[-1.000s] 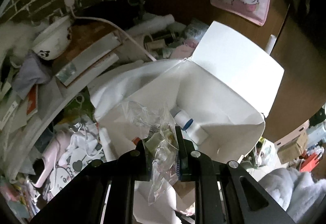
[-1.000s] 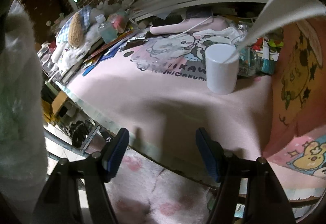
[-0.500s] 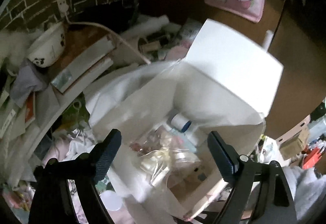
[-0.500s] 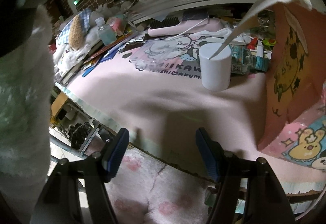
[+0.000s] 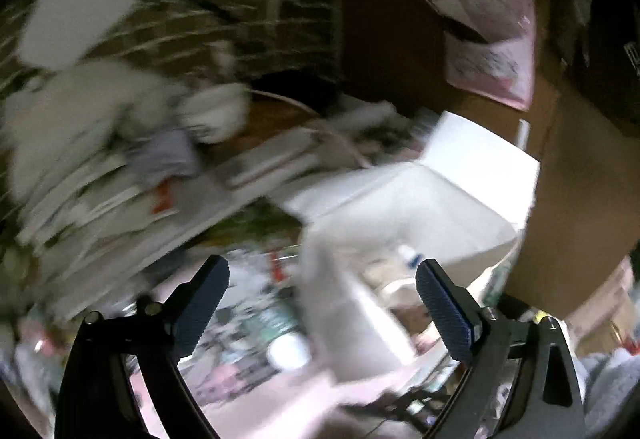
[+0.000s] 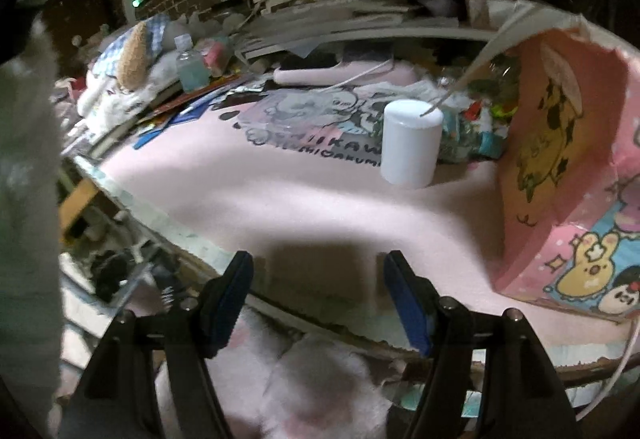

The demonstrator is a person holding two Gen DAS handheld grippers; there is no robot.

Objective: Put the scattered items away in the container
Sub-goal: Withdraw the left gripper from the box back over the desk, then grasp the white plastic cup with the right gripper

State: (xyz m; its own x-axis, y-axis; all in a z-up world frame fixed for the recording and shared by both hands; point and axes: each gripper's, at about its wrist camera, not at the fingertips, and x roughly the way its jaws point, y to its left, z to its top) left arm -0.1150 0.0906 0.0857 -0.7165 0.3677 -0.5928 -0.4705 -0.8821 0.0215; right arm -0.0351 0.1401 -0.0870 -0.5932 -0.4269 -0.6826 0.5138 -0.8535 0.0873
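The left gripper is held wide open and empty; the white-lined bag lies at 1 o'clock. The right gripper is likewise spread wide and empty, with the white cylinder at 1 o'clock on the pink mat.

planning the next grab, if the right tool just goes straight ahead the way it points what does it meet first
Probably the bare pink mat on the table. The right tool, open and empty, aims low over its near edge. The white cylinder stands further on, slightly right; depth is unclear.

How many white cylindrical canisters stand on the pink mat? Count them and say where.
1. The white canister stands upright mid-mat, left of the pink bag. Clutter behind may hide others.
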